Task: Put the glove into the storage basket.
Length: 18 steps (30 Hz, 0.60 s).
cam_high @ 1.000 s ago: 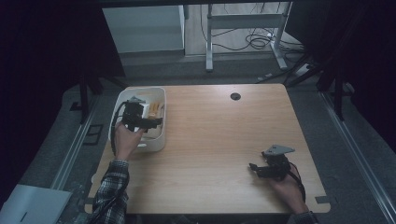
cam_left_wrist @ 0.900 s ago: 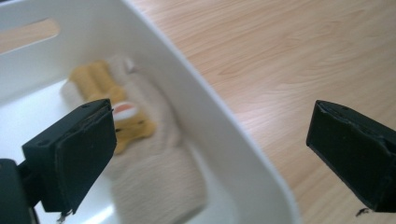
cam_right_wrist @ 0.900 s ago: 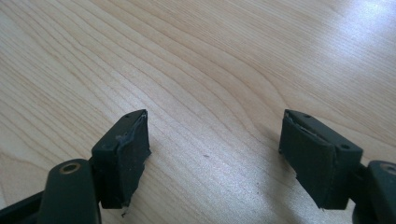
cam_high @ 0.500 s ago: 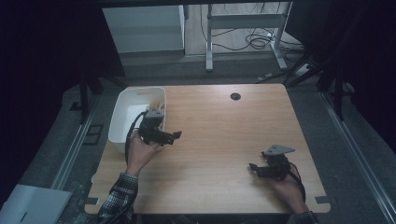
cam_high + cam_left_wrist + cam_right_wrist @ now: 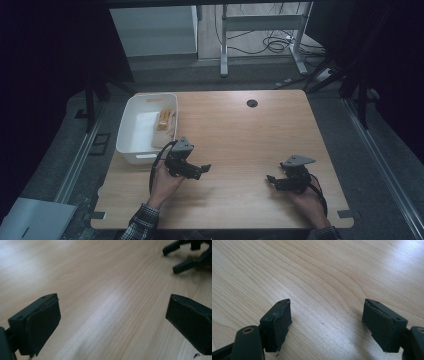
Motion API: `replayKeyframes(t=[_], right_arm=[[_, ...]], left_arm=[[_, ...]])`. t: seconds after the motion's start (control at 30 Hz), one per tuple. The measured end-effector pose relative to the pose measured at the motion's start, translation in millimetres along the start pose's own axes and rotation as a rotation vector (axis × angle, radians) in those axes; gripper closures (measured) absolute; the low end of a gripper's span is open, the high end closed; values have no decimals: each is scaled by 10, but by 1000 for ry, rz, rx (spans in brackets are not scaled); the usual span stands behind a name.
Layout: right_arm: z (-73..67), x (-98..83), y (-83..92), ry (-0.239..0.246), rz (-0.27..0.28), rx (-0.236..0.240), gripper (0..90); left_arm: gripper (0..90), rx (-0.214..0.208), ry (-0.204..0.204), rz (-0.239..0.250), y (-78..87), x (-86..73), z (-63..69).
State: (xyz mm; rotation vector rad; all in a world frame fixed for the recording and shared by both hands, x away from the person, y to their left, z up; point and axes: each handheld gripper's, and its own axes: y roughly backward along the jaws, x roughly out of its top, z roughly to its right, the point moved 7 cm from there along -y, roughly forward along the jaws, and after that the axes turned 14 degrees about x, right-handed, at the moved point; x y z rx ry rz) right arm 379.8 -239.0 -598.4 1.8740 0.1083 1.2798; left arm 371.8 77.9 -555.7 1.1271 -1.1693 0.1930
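Over at about 10 o'clock on the wooden surface (image 5: 240,135) you've got a white bin (image 5: 131,137) sitting right at the left edge, and inside it, up along its right wall, there's a tan, ridged-looking thing (image 5: 163,120) that I can't make out well enough to name. A pale flat patch lies on the bin floor next to it, too blurry to call.

Your left gripper (image 5: 202,170) is just off the bin's near right corner, roughly 8 o'clock from the middle of the surface, with its jaws pointing toward 3 o'clock. In the left gripper view the jaws are spread wide with nothing between them, just bare wood grain, and the left gripper (image 5: 112,322) sits low over the surface. Up at the top right of that view you can see the black tips of your other gripper (image 5: 180,256) farther off.

Your right gripper (image 5: 272,181) is down around 5 o'clock, jaws pointing toward 9 o'clock, so the two face each other, well apart. In the right gripper view the right gripper (image 5: 327,322) is also wide open and holding nothing, wood underneath.

A small dark round hole (image 5: 252,103) sits in the surface near 12 o'clock.
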Motion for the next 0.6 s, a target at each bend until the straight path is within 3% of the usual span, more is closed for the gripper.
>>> replayKeyframes(t=[0.27,0.53,0.6], right_arm=[[-1,-2,2,-1,-2,0,230],[-3,-6,1,-3,-2,0,229],[-4,-6,1,-3,-2,1,226]], left_arm=[[0,14,-43,-71,-196,-313,116],[0,50,-82,-157,-350,-526,105],[1,55,-78,-158,-350,-526,83]])
